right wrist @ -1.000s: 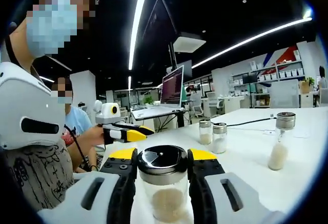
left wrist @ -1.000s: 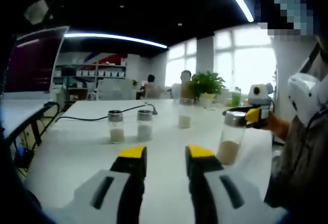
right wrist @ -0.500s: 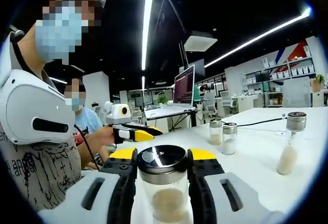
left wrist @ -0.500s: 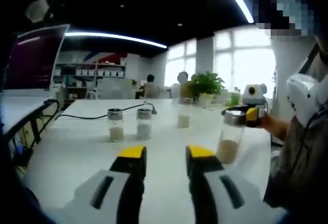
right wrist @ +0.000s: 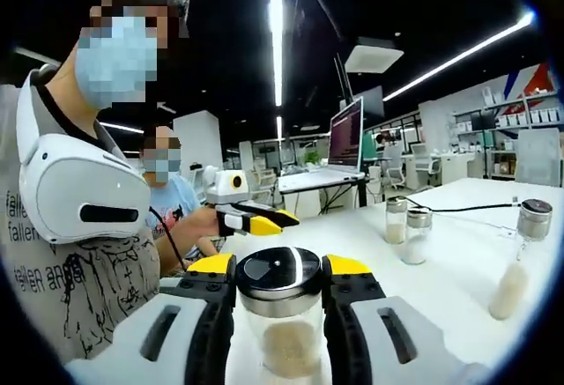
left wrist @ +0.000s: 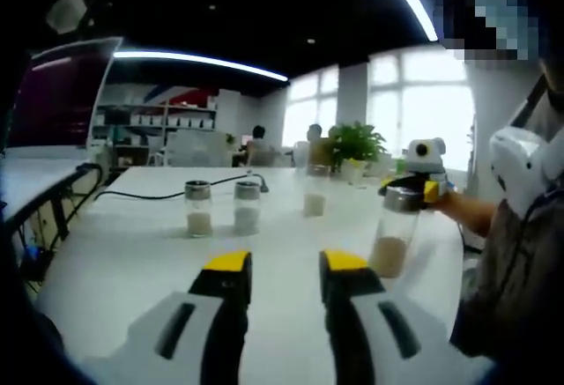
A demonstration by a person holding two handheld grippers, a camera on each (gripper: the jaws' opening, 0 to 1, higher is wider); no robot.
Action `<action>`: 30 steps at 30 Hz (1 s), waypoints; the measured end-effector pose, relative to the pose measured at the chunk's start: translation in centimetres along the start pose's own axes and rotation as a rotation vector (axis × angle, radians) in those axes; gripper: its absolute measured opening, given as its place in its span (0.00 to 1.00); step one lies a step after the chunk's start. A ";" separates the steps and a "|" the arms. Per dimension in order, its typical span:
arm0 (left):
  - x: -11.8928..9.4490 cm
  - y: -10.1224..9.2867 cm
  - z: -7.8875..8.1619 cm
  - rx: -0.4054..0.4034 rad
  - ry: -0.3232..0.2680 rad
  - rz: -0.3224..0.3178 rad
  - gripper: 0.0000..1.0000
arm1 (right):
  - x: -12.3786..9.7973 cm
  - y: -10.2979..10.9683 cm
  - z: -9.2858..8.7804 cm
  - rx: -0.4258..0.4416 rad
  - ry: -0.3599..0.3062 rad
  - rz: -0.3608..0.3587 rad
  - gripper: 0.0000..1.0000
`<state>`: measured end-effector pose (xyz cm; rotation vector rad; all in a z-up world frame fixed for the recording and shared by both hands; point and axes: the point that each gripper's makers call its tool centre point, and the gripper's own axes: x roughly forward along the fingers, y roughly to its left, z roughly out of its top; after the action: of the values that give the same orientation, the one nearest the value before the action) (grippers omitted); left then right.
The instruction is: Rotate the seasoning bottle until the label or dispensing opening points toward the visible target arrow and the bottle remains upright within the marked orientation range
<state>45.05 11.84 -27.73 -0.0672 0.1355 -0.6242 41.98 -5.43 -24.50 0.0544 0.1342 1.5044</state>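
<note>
**Tongs status: left free, right clamping bottle**

Left tongs (left wrist: 280,266) hover parted above the table (left wrist: 132,253), gripping nothing. Two jars (left wrist: 222,208) stand beyond. Right tongs (right wrist: 280,269) clamp the upright seasoning bottle (right wrist: 280,319) at its lid, above the table.

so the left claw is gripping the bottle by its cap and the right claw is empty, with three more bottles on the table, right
The claws are swapped. In the right gripper view the right claw is shut on the bottle at its cap. In the left gripper view the left claw is open and empty. Three more bottles do stand on the table.
</note>
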 end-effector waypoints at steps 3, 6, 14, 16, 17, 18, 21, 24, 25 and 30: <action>0.0 0.1 -0.1 -0.005 0.000 -0.001 0.32 | -0.1 0.0 0.0 0.008 -0.002 0.030 0.37; 0.0 0.1 -0.2 -0.006 0.002 -0.002 0.32 | -0.2 0.0 -0.1 0.002 0.004 0.049 0.37; 0.1 0.0 -0.4 -0.007 0.004 -0.010 0.32 | -0.4 0.2 -0.1 -0.006 0.012 0.106 0.37; 0.0 0.1 -0.4 -0.010 0.002 -0.007 0.32 | -0.4 0.2 -0.1 -0.001 0.011 0.113 0.37; 0.0 0.1 -0.4 -0.011 0.001 -0.006 0.32 | -0.4 0.2 -0.1 -0.004 0.011 0.114 0.38; 0.0 0.1 -0.3 -0.012 0.000 -0.005 0.32 | -0.4 0.2 -0.1 0.000 0.007 0.117 0.38; -0.1 0.2 -0.2 -0.014 -0.004 -0.008 0.32 | -0.6 0.3 -0.2 0.045 0.014 0.140 0.39; -0.1 0.0 0.0 -0.008 -0.007 -0.010 0.32 | -0.7 0.1 0.9 0.033 -0.024 0.096 0.52; -0.1 0.0 0.0 -0.008 -0.008 -0.012 0.32 | -0.7 0.1 1.3 0.031 -0.038 0.083 0.58; -0.2 0.0 0.1 -0.006 -0.008 -0.011 0.32 | -0.7 -0.1 2.8 0.017 -0.065 -0.024 0.60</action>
<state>44.93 11.96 -27.65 -0.0765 0.1291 -0.6345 42.39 -6.04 -21.71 0.1146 0.0953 1.4764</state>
